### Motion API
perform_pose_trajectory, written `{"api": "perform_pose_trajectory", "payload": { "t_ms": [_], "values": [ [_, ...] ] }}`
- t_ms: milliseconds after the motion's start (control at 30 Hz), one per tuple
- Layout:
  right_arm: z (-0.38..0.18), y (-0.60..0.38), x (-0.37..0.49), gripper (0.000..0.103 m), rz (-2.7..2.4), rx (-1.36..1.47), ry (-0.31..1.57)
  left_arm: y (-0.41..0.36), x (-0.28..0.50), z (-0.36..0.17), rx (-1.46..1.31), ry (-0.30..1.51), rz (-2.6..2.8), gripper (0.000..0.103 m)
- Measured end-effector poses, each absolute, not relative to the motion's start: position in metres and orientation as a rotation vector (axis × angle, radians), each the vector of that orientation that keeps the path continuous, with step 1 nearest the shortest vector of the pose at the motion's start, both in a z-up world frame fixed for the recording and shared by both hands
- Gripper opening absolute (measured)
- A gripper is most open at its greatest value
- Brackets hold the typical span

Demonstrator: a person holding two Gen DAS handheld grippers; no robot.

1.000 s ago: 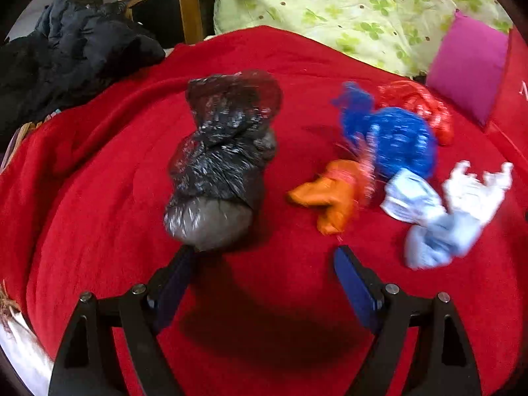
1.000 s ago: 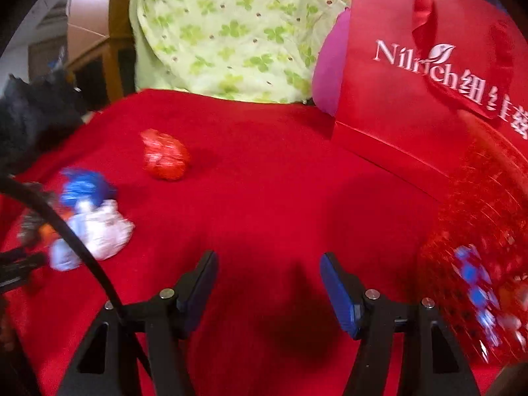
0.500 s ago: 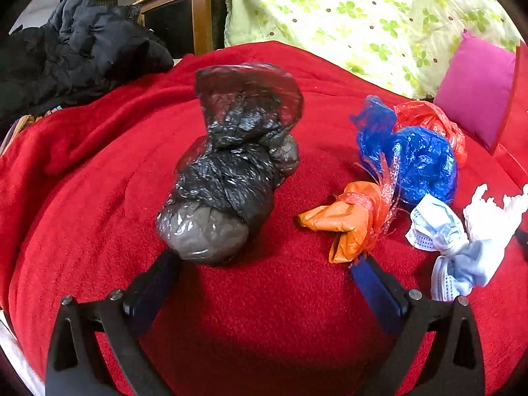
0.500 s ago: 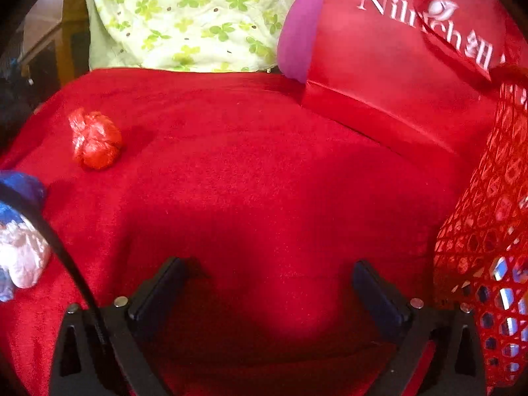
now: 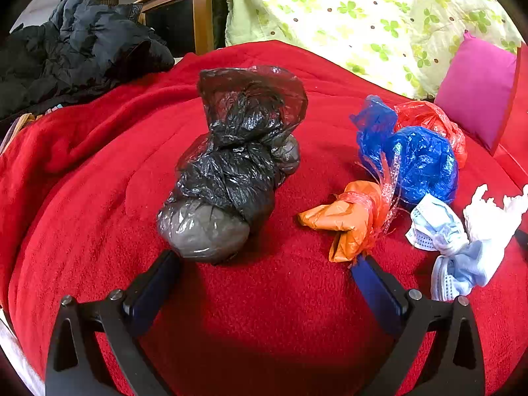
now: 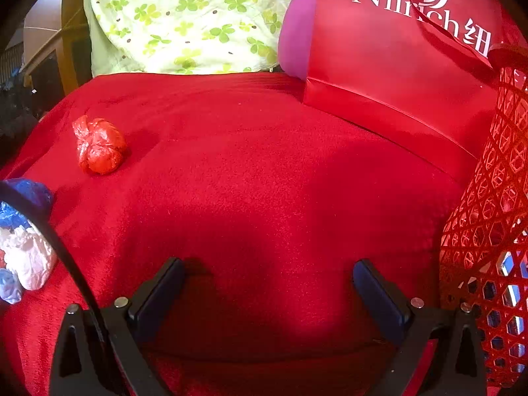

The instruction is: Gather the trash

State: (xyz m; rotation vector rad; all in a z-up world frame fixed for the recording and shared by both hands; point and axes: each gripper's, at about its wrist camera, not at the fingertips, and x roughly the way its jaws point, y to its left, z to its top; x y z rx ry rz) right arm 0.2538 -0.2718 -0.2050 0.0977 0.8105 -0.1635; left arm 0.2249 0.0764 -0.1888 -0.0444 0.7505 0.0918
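Observation:
Tied-up trash bags lie on a red blanket [image 5: 82, 198]. A black bag [image 5: 237, 161] stands just beyond my left gripper [image 5: 264, 264], which is open with the bag's grey bottom near its left finger. An orange bag [image 5: 349, 221] touches the right fingertip. Behind it lie a blue bag [image 5: 419, 158] and a red bag [image 5: 435, 122]. A white-and-pale-blue bundle [image 5: 468, 241] lies at the right. My right gripper [image 6: 267, 274] is open and empty over bare blanket. The red bag [image 6: 99, 145] shows at its far left, the white bundle [image 6: 26, 257] at the left edge.
A red mesh basket [image 6: 495, 214] stands at the right edge of the right wrist view, beside a red paper bag [image 6: 396, 59]. A pink cushion [image 5: 475, 85] and green-patterned bedding [image 5: 363, 10] lie behind. A black jacket [image 5: 72, 46] lies far left by a wooden cabinet [image 5: 198, 10].
My left gripper has moved forward to the black bag, which now looms larger. My right gripper has swung away from the trash pile toward the basket side and opened wider.

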Motion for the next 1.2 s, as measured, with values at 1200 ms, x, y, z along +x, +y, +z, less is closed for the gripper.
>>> {"api": "perform_pose_trajectory", "payload": {
  "t_ms": [1200],
  "values": [
    [-0.2054, -0.2711, 0.2553, 0.103, -0.164, 0.099, 0.811, 0.0751, 0.2331, -0.1893, -0.030, 0.743, 0.100, 0.103]
  ]
}}
